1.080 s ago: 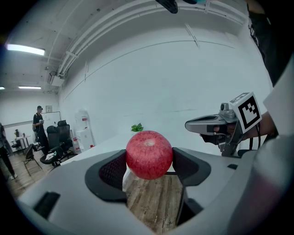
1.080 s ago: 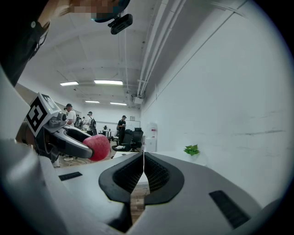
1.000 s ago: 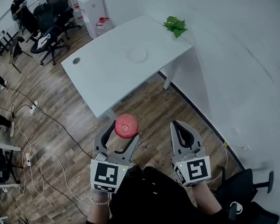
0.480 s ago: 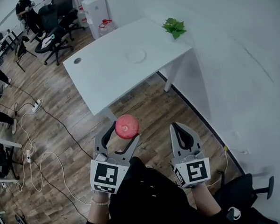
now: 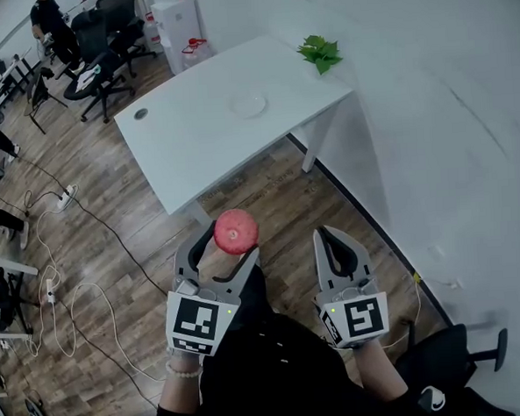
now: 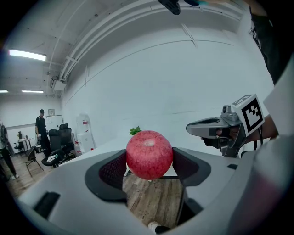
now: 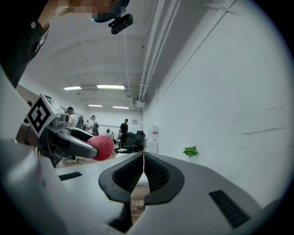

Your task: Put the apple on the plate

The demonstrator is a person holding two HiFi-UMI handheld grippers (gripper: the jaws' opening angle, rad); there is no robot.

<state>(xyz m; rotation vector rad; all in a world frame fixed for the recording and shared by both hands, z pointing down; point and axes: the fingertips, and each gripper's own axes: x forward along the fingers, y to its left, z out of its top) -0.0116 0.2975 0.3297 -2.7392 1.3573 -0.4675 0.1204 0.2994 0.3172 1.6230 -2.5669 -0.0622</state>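
**Left tool** (image 5: 230, 246): the jaws are clamped on the apple (image 6: 149, 154), with one padded jaw on each side of the fruit. The apple is red and round, gripped about its middle, and its dimpled end faces the left gripper view's camera.

**Apple, position:** it is held in the air, off the desk (image 5: 194, 141). It sits above the wooden floor (image 5: 114, 256) on the desk's near side, just short of the desk's near corner.

**Right tool** (image 7: 144, 170): the jaws are together and the ribbed pads meet along a thin line, with nothing between them. The tool is held beside the left tool and also short of the desk's near side.

**Plate** (image 5: 248, 105): white and round, it lies flat on the white desk top, toward the desk's far long edge. The apple is well apart from it.

**Other items noted:**
- A plant (image 5: 320, 52) with green leaves stands at the desk's far corner, against the white wall (image 5: 447, 103).
- A dark round grommet (image 5: 140, 113) is set in the desk top at the opposite end from the plant.
- Office chairs (image 5: 102, 67) stand beyond the grommet end of the desk.
- Cables (image 5: 68, 302) trail over the floor off that same end, nearer than the desk.
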